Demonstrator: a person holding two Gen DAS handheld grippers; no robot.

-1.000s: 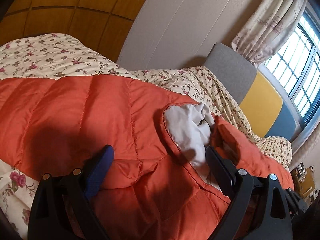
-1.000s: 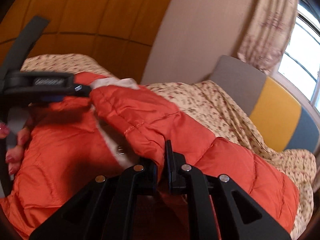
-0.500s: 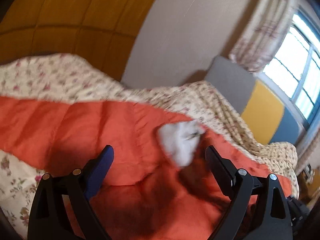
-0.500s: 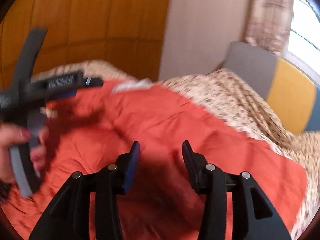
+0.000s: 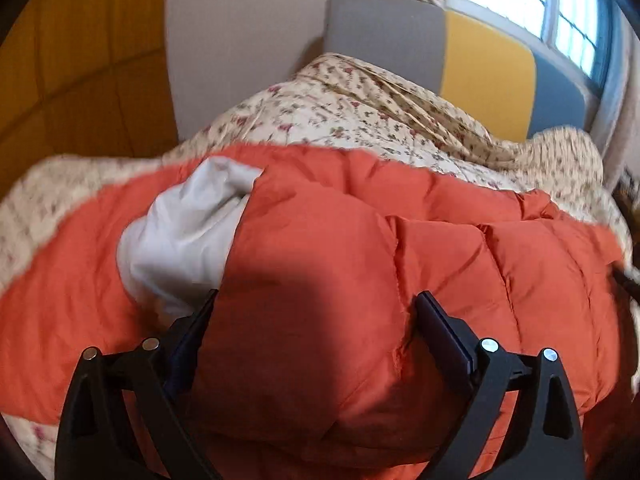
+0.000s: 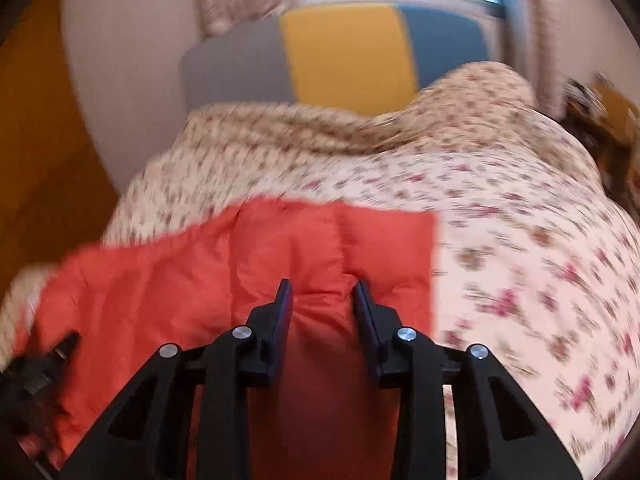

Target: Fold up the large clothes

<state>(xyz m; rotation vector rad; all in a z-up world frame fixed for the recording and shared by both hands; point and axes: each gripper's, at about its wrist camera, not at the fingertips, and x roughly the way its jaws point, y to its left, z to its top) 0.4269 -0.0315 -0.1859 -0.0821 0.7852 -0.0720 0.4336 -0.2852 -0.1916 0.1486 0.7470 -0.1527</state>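
Where quilting puffs, orange jacket point(image 5: 360, 264).

One orange puffer jacket point(image 5: 360, 264) is lying on one floral bedspread point(image 5: 360, 108) — one three-coloured headboard point(image 5: 480, 60) is standing at twelve o'clock, and two grippers — left gripper point(image 5: 316, 308), right gripper point(image 6: 322, 292) — are showing.
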